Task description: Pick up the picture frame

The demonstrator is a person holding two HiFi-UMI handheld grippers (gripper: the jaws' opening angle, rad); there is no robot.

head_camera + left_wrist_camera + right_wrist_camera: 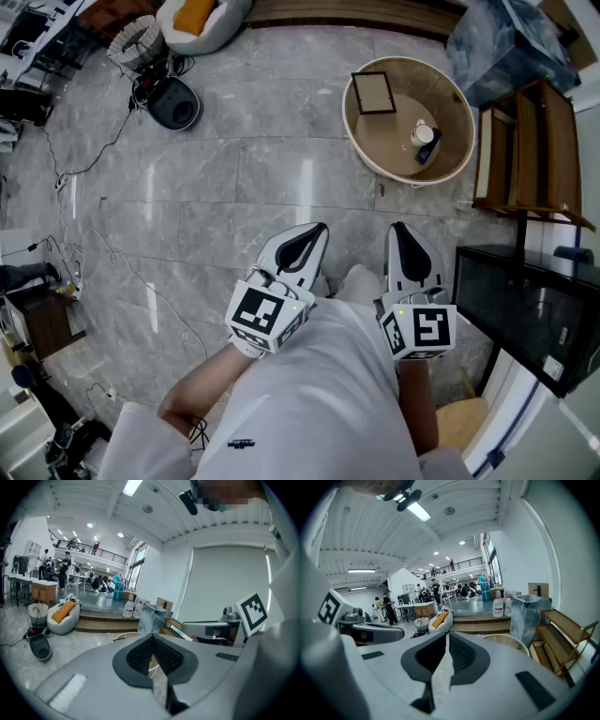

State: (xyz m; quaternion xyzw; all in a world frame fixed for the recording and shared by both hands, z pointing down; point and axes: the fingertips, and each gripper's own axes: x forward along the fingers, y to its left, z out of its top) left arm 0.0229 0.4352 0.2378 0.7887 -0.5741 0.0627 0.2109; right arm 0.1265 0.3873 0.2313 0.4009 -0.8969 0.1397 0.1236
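One picture frame (374, 92) on one round counter (389, 142). Two grippers: left gripper (317, 231) and right gripper (400, 229), fingers clenched together, empty, well apart from frame.

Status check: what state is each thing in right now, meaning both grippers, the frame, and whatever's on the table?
left gripper: shut, empty, short of the table.
right gripper: shut, empty, short of the table.
picture frame: flat on round table, untouched.
white container: on table, right of frame.

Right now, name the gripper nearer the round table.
The right gripper: the round table lies straight ahead of it; the left gripper sits further left.
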